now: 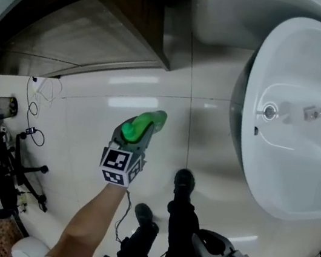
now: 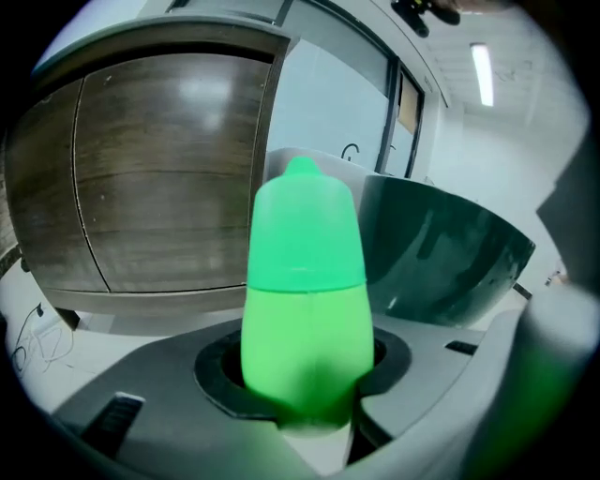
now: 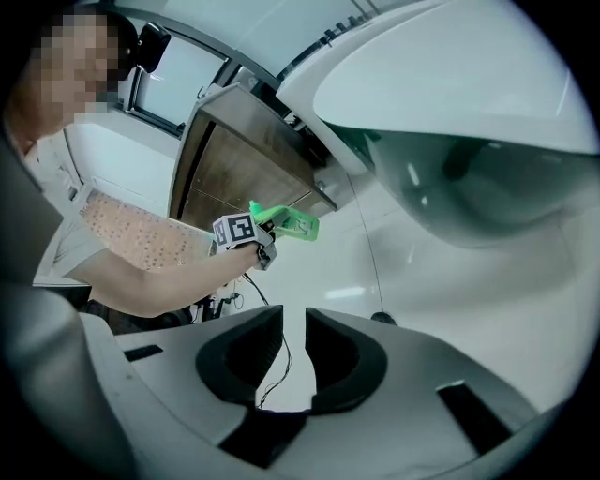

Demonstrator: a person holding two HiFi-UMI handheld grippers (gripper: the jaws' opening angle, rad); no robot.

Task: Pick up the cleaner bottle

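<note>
Left gripper view shows my left tool (image 2: 302, 384) clamped partway closed round the lower body of the bright green plastic cleaner bottle (image 2: 305, 272), whose rounded cap points away from the tool. The bottle is off the glossy white tiled floor (image 1: 155, 87), in the air just ahead of that tool. To do this lift well, I judge the squeeze should be held steady, since the smooth, tapering plastic could slide forward out of the pads, and the cap end should not dip. My right tool (image 3: 293, 352) has its pads a narrow slit apart with nothing between them. It hangs low, well apart from the bottle, and could come in as a support if the grip slackens.

Ahead of the left tool and to its right is the rim of the white ceramic wash basin (image 1: 241, 139), near enough that a swing that way might knock it. Ahead and to its left the brown wooden cabinet (image 2: 141, 187) overhangs the floor. Behind the tool are my black shoes (image 1: 184, 181), and off to its left lie black cables (image 1: 35, 133). Straight up looks the freest way.
</note>
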